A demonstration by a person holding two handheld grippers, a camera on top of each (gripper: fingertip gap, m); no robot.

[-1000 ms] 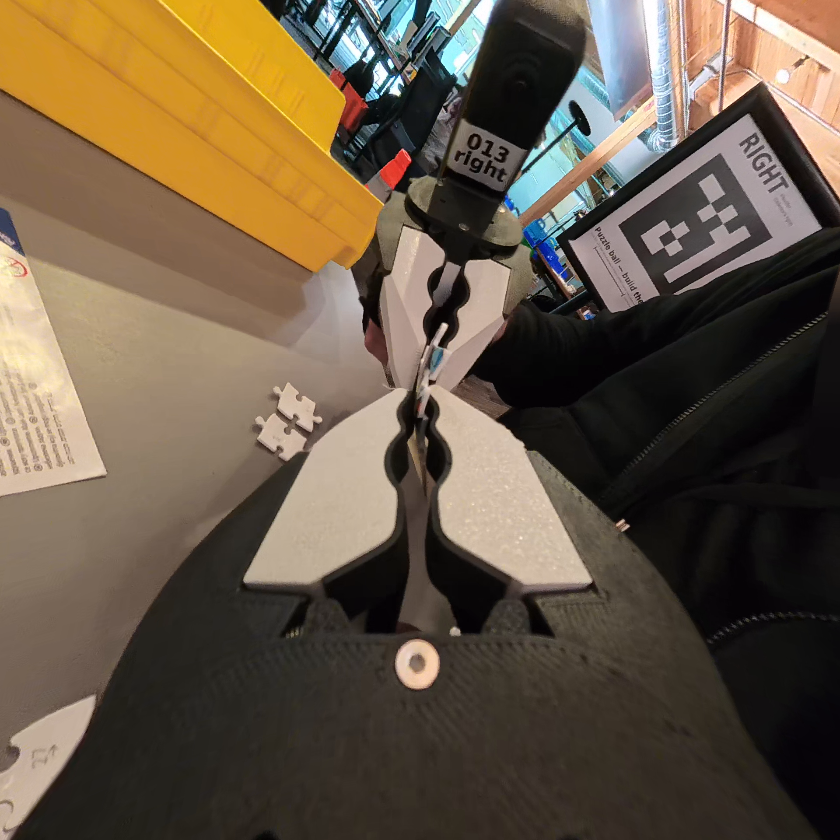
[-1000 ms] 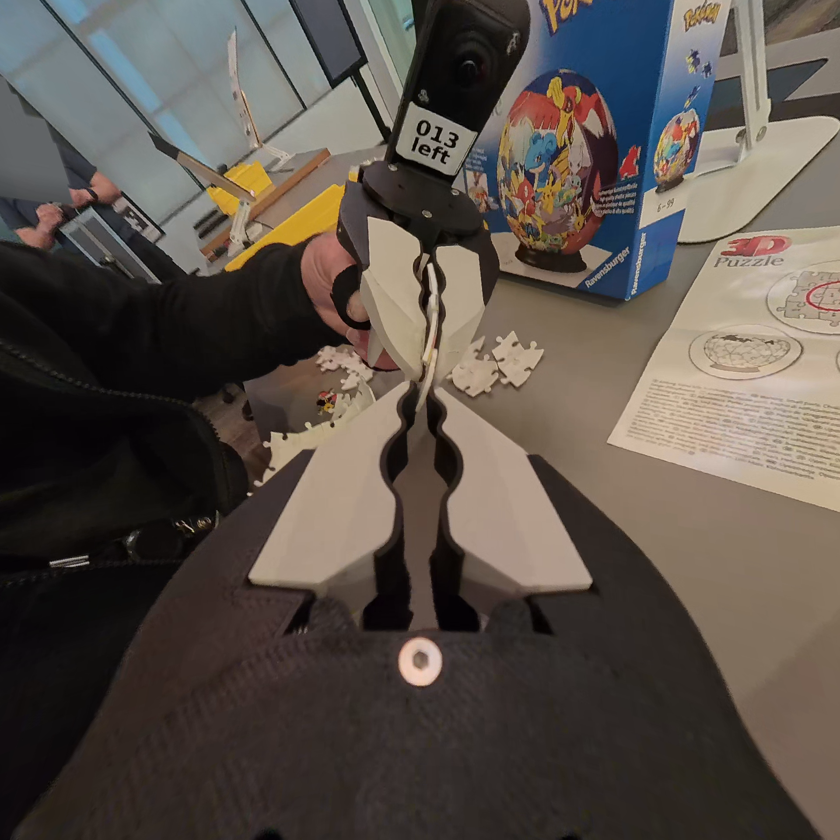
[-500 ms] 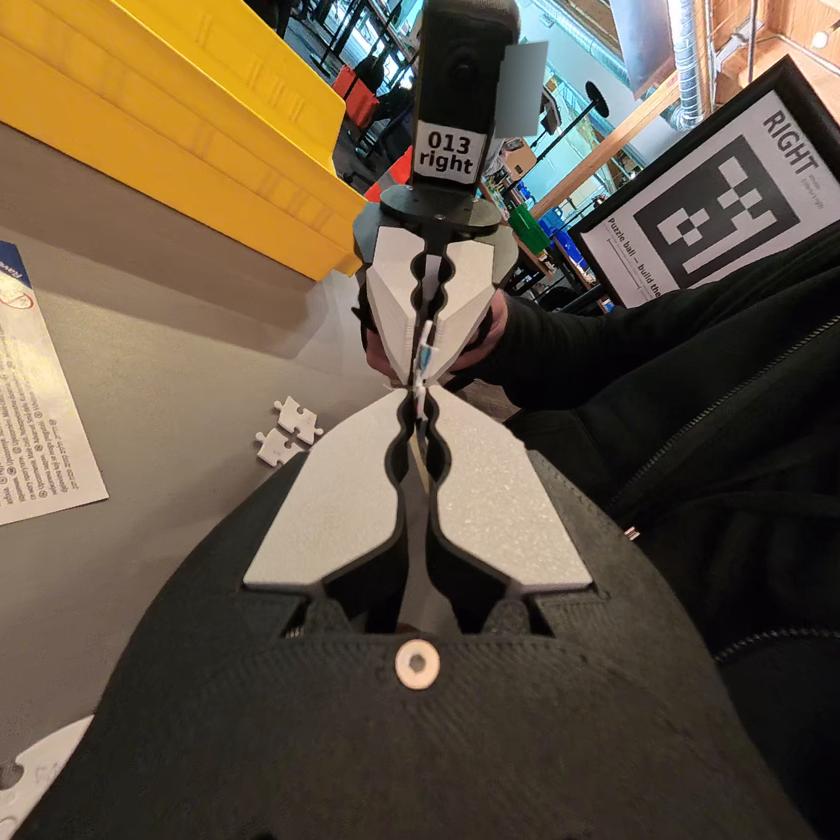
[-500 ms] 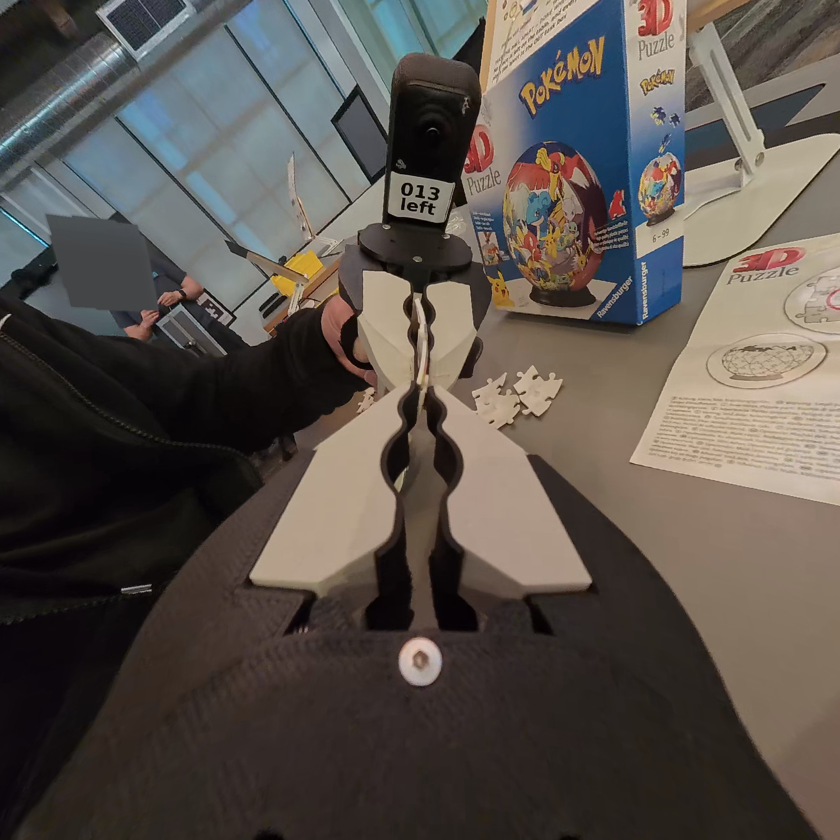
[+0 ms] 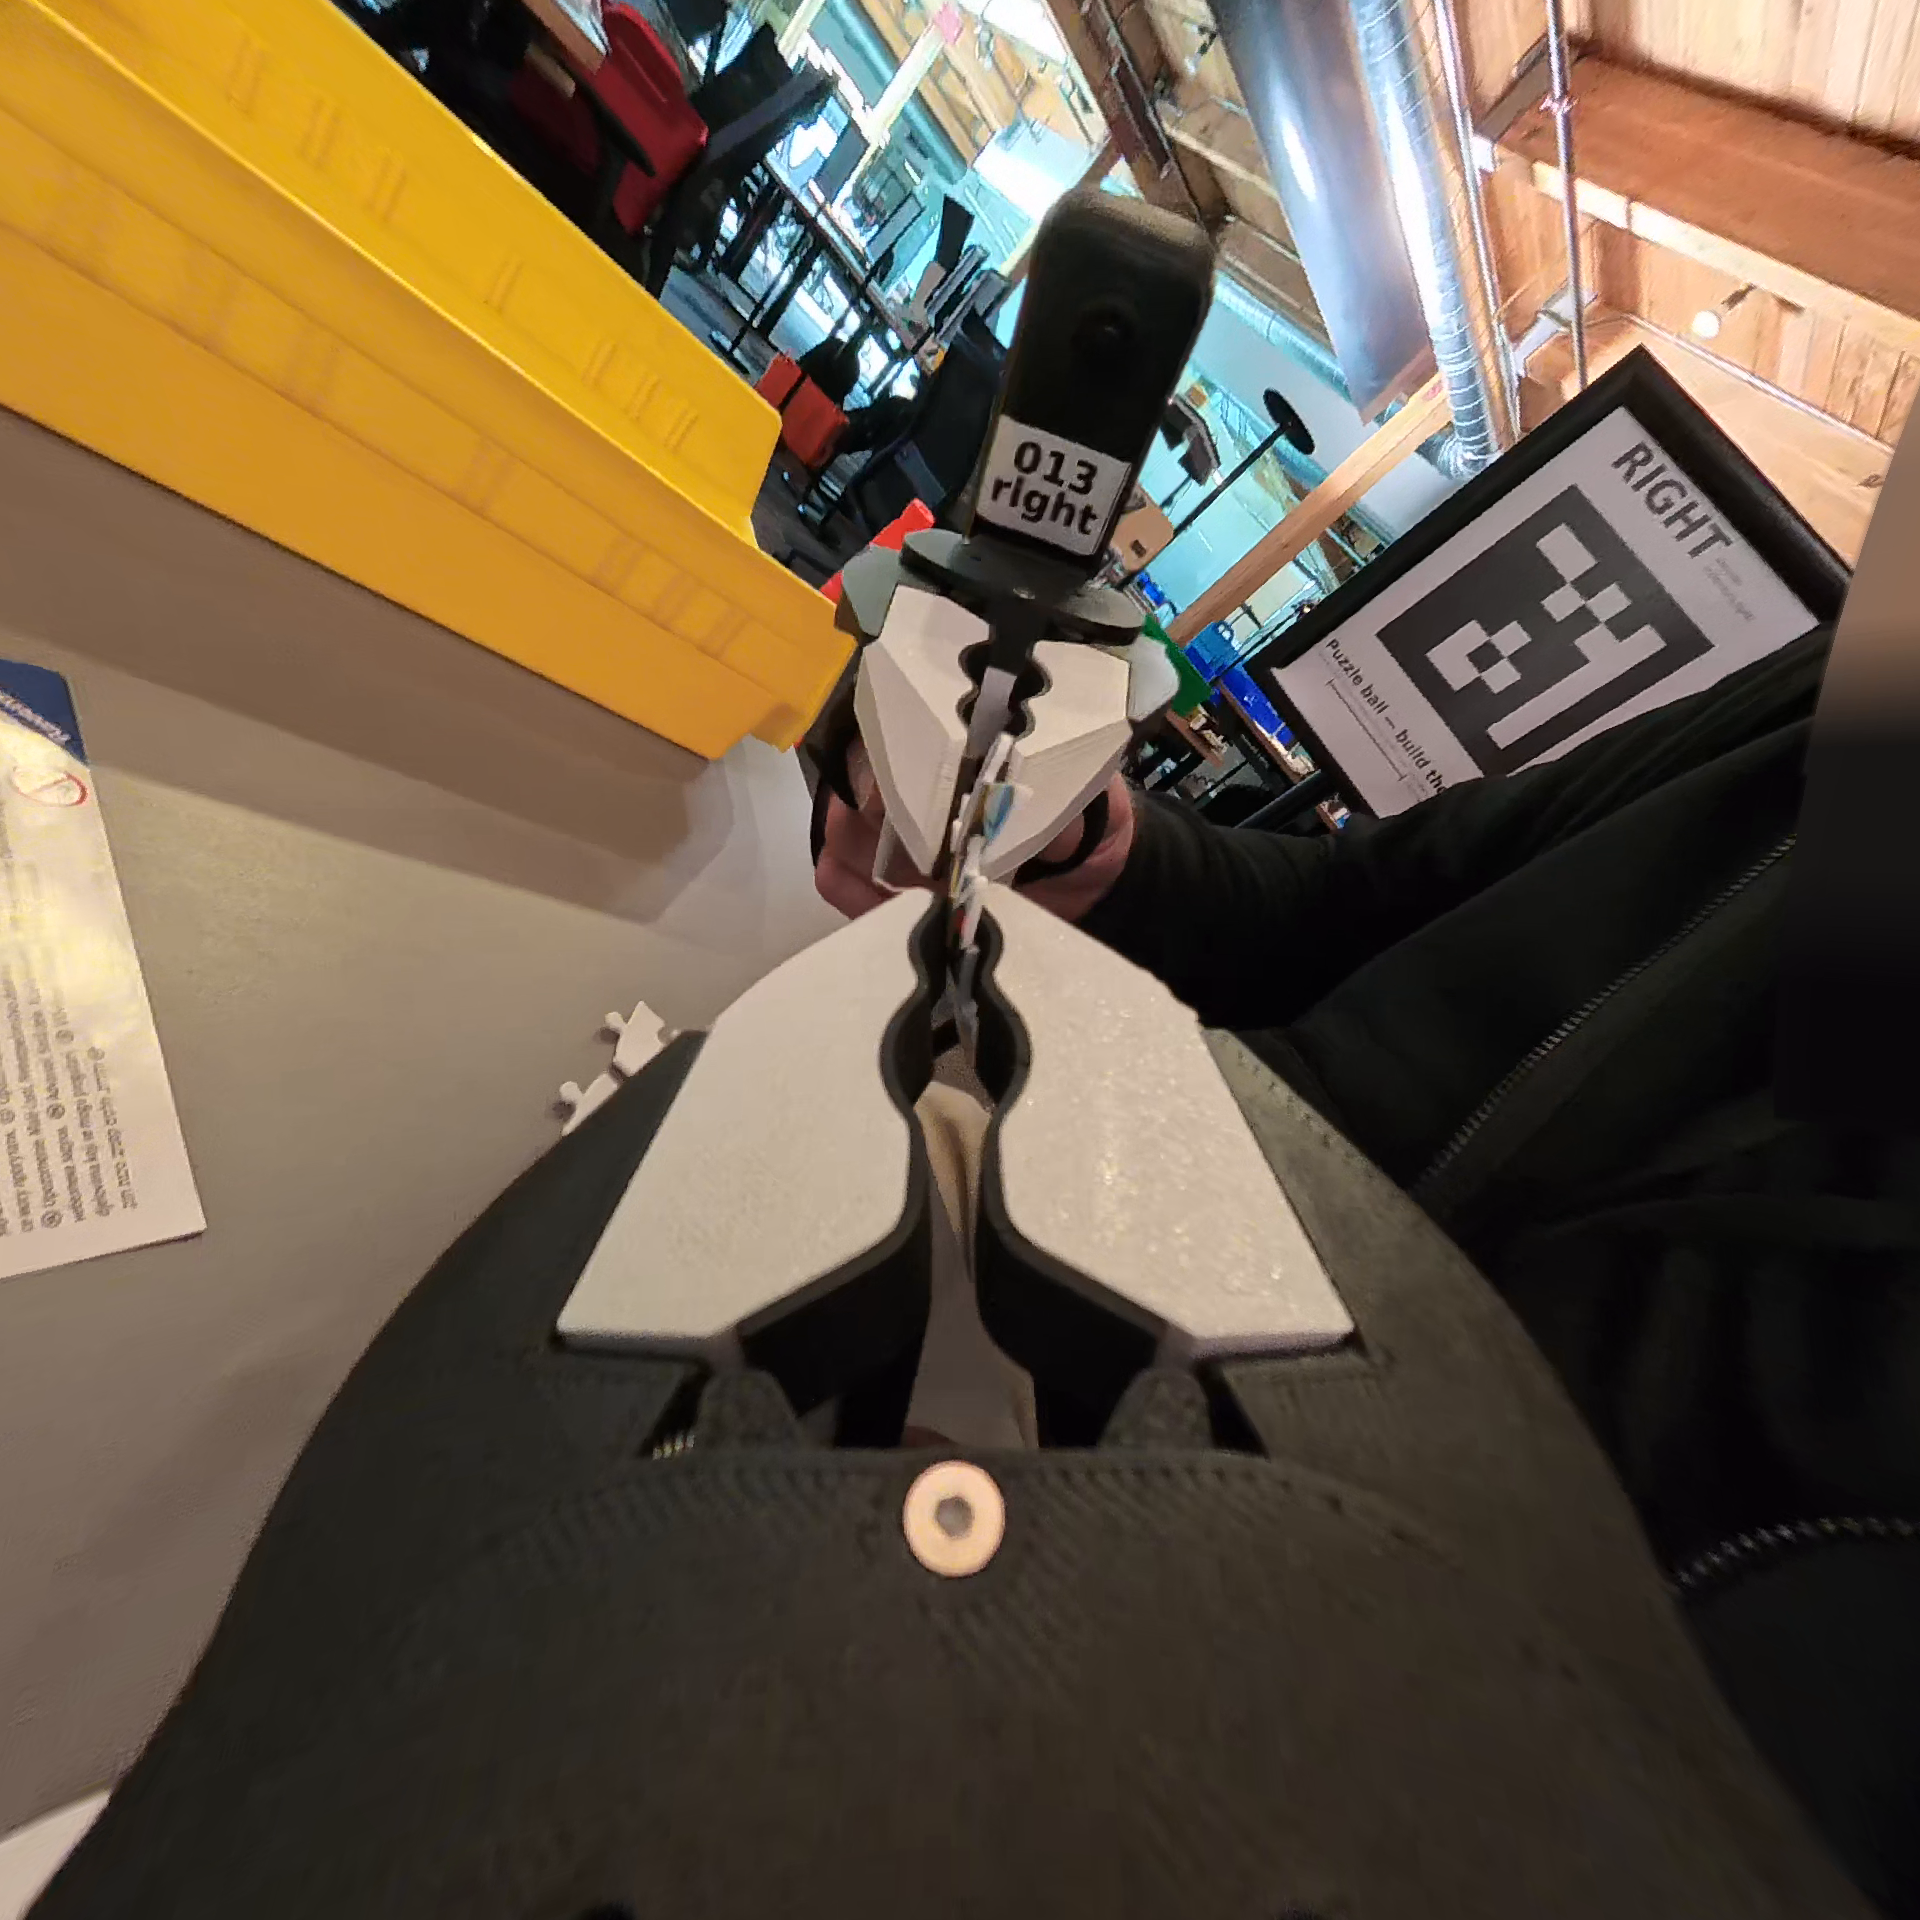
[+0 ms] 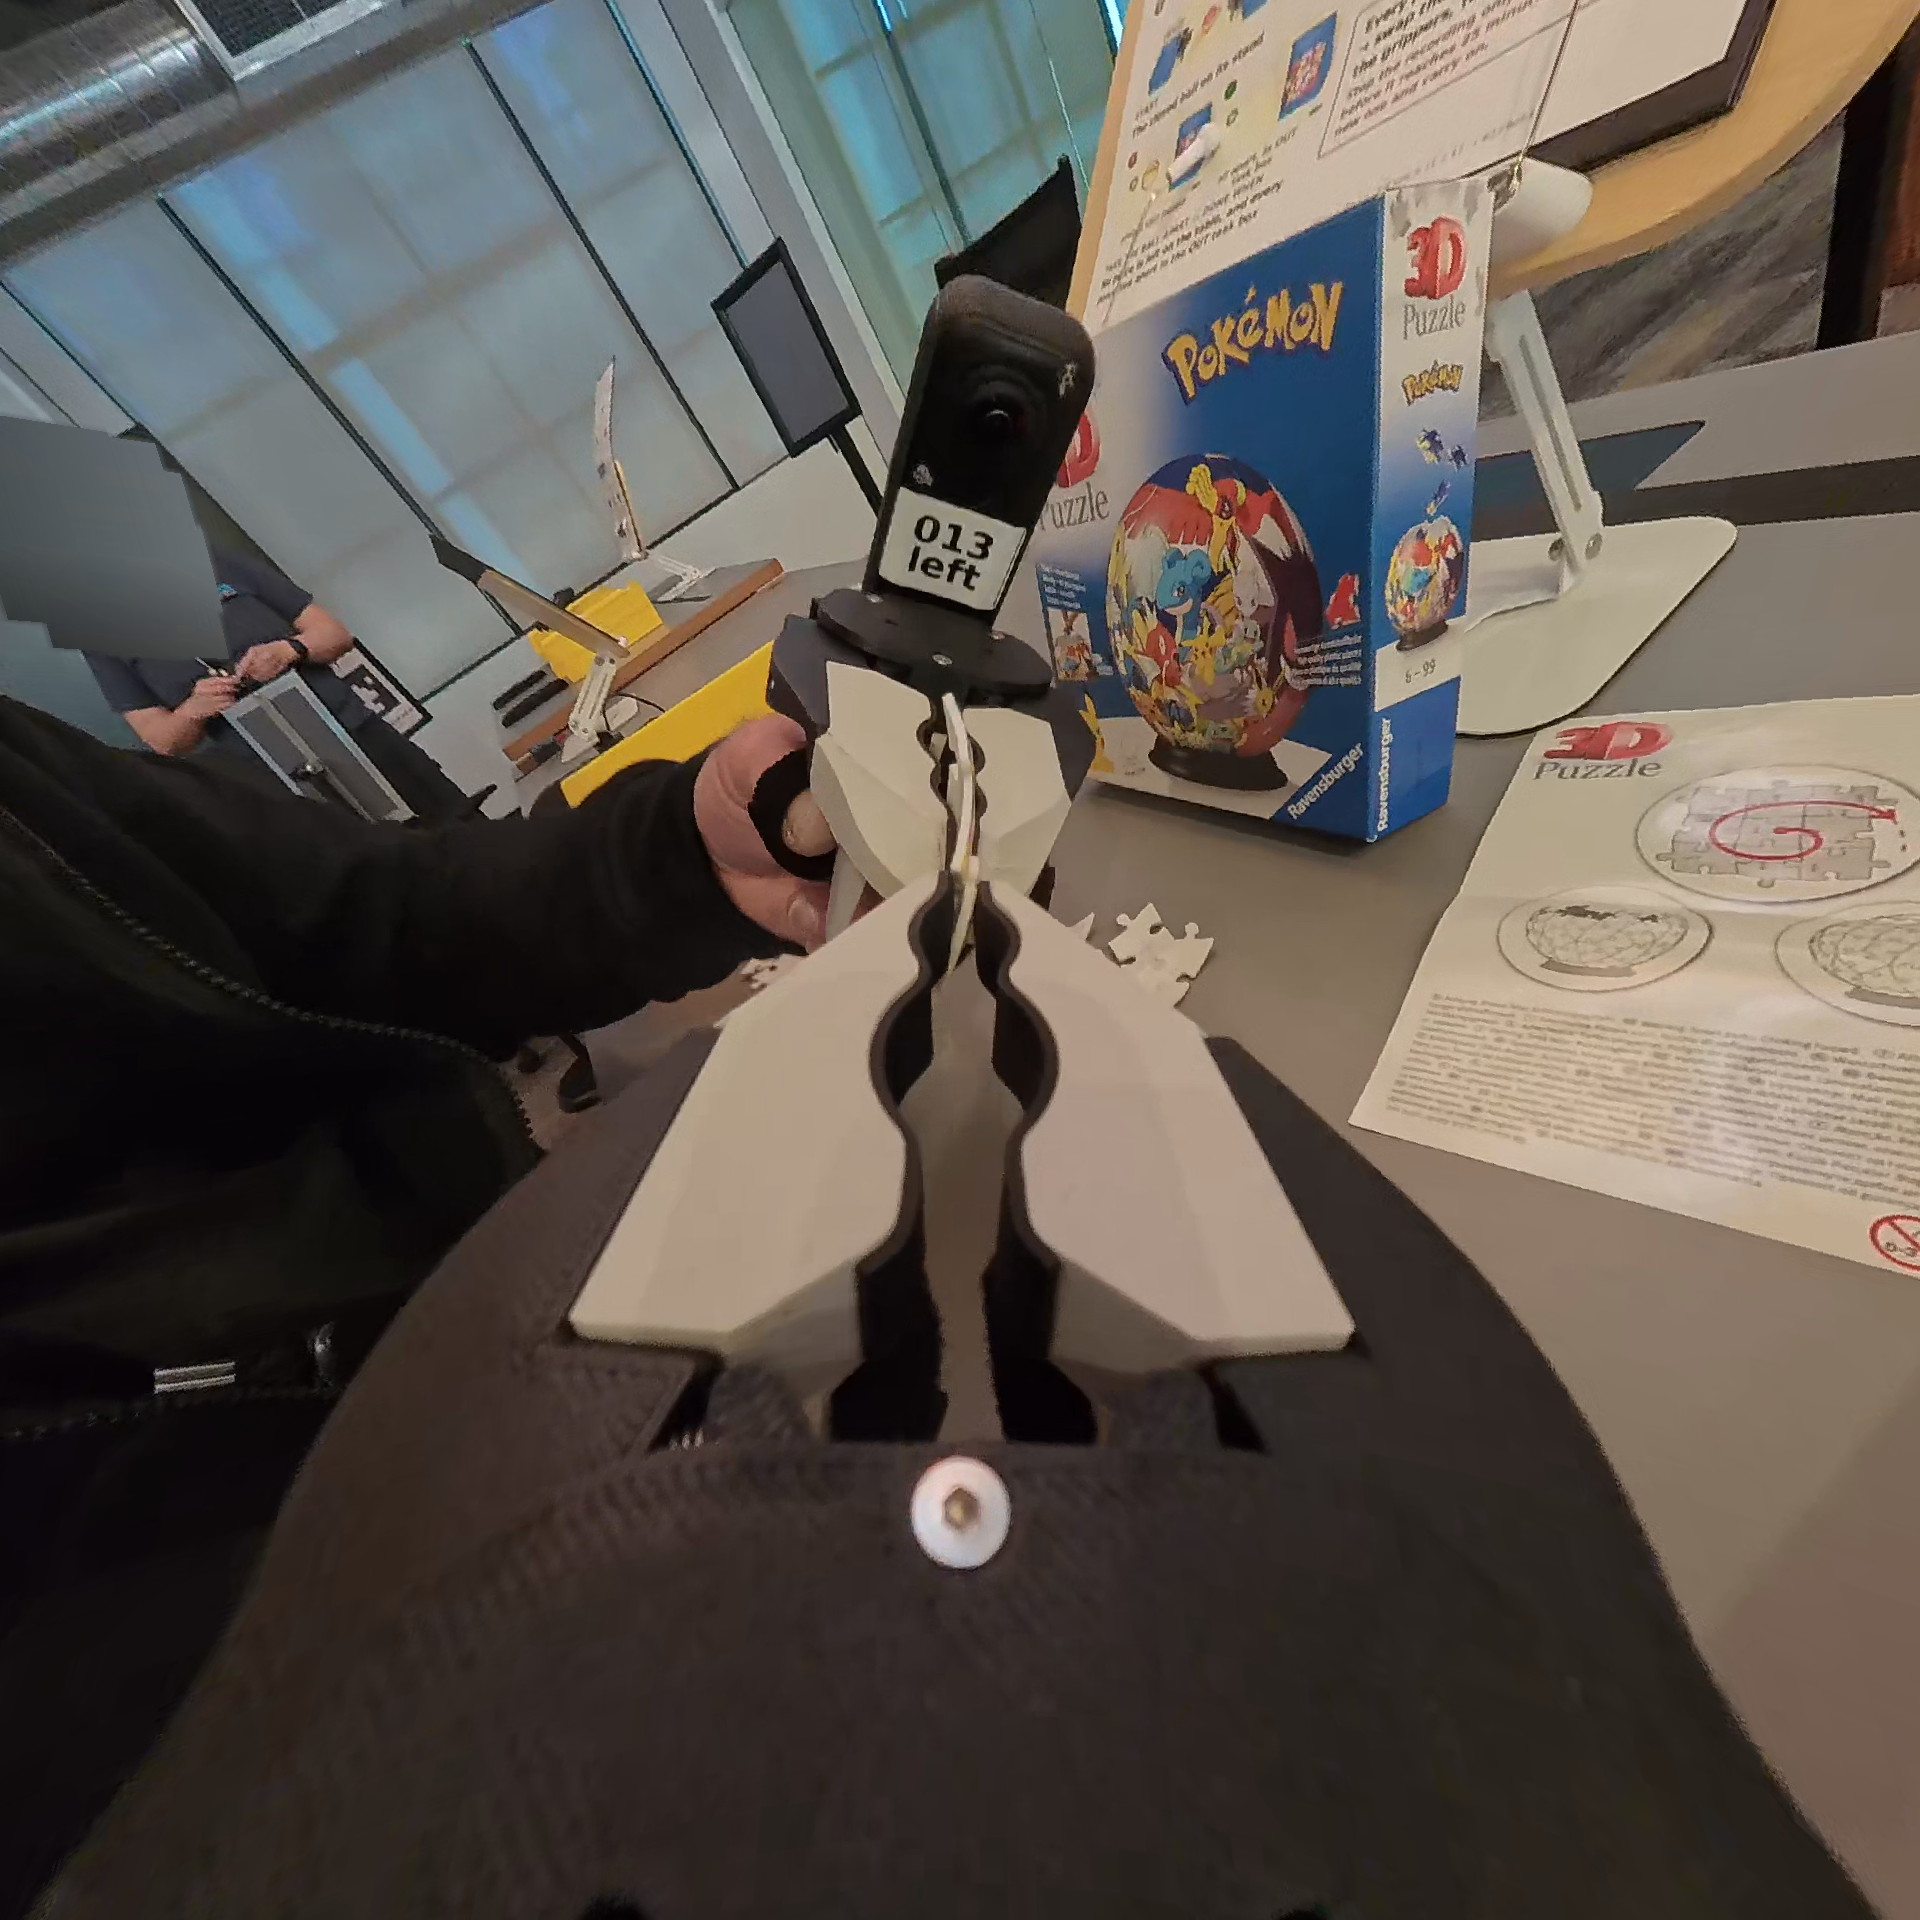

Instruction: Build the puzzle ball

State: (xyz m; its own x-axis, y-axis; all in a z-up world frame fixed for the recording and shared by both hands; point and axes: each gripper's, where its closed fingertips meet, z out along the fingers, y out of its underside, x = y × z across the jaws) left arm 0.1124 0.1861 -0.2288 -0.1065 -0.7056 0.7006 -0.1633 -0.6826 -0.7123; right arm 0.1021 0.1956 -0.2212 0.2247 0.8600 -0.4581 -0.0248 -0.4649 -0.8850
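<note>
Both grippers meet tip to tip in the air above the grey table, each shut on a thin puzzle piece seen edge-on. In the left wrist view my left gripper (image 5: pixel 956 925) pinches a piece (image 5: pixel 964 987), and the right gripper (image 5: pixel 971 852) faces it with a white and coloured piece (image 5: pixel 992 795) between its fingers. In the right wrist view my right gripper (image 6: pixel 961 899) holds its piece (image 6: pixel 966 920) against the curved white piece (image 6: pixel 961 764) in the left gripper (image 6: pixel 951 831). The two pieces touch at their edges; whether they interlock is hidden.
Loose white pieces (image 6: pixel 1153 940) lie on the table, and also show in the left wrist view (image 5: pixel 623 1049). A blue puzzle box (image 6: pixel 1247 582) stands behind them, beside an instruction sheet (image 6: pixel 1683 987) and a white stand (image 6: pixel 1590 582). Yellow bins (image 5: pixel 364 312) line the table's far side. A framed marker sign (image 5: pixel 1538 634) stands nearby. My left and right fingertips are right by each other.
Both grippers stayed shut and tip to tip. The right gripper has tilted a little in the left wrist view, and both have shifted slightly over the table.
</note>
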